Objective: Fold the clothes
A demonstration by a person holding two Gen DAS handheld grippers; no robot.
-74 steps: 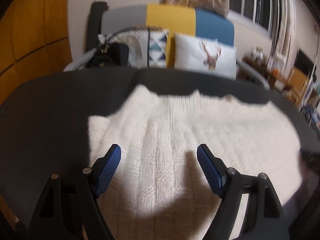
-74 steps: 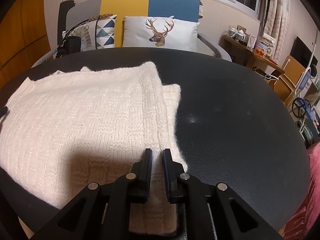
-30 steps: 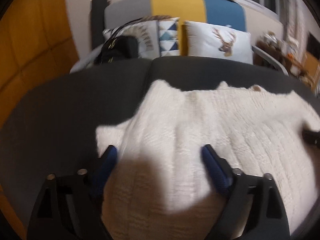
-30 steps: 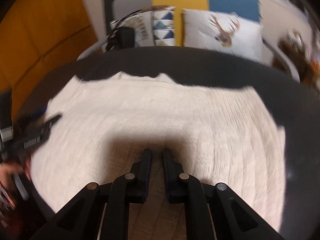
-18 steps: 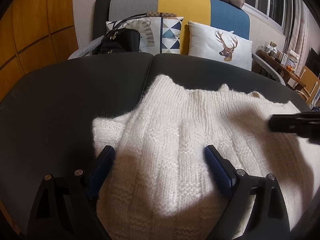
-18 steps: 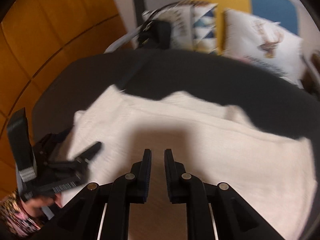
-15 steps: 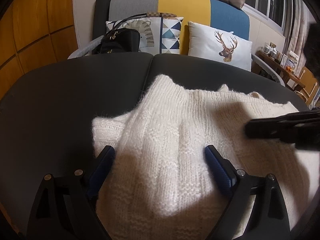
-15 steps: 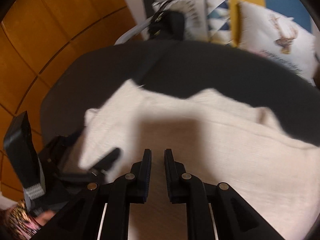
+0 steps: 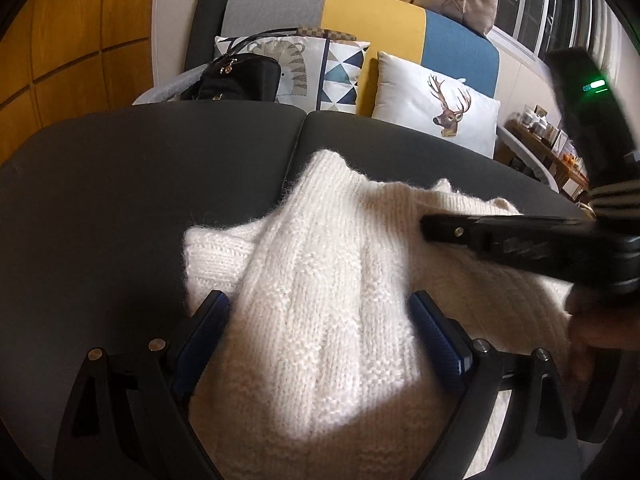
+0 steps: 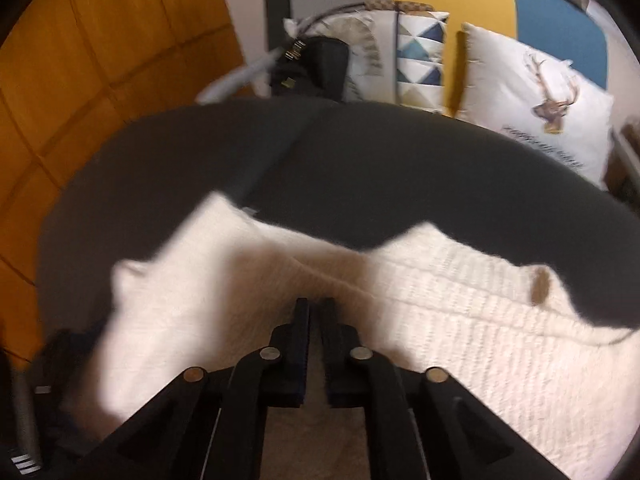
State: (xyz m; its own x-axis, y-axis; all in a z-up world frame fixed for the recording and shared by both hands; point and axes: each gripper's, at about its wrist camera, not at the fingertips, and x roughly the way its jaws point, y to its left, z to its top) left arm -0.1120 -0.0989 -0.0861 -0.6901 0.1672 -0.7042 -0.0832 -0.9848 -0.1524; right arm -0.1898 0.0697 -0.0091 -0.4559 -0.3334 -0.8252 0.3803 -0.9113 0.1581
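**A:** Two grippers, one garment. Which of them sat nearer the cloth?

**B:** The left gripper (image 9: pixel 318 332). Its blue fingers (image 9: pixel 434 330) stood wide apart, low over the near left part of the white knit sweater (image 9: pixel 328 300), with a raised ridge of knit running away from the camera between them. Whether the fingers touched the wool, I could not tell.

**A:** And the right gripper?

**B:** The right gripper (image 10: pixel 314 312) had its fingers drawn almost together with only a thin slit between them, and I saw no cloth in that slit. In the left wrist view it (image 9: pixel 500 236) reached across from the right, above the sweater's far half. Its own view was blurred.

**A:** How did the sweater lie?

**B:** On the dark cushioned seat (image 9: pixel 120 200), spread broadly with its long side running left to right across both views. A smaller flap (image 9: pixel 216 248), perhaps a sleeve, stuck out from under the left edge, just beyond the left fingers. A brown tag (image 10: pixel 540 286) showed near the far right edge. The knit looked thick, fuzzy and limp.

**A:** So how far folded?

**B:** Layered at the left at least; beyond that I could not judge. I would say any further fold turned on that left edge, which lay right at the open left fingers.
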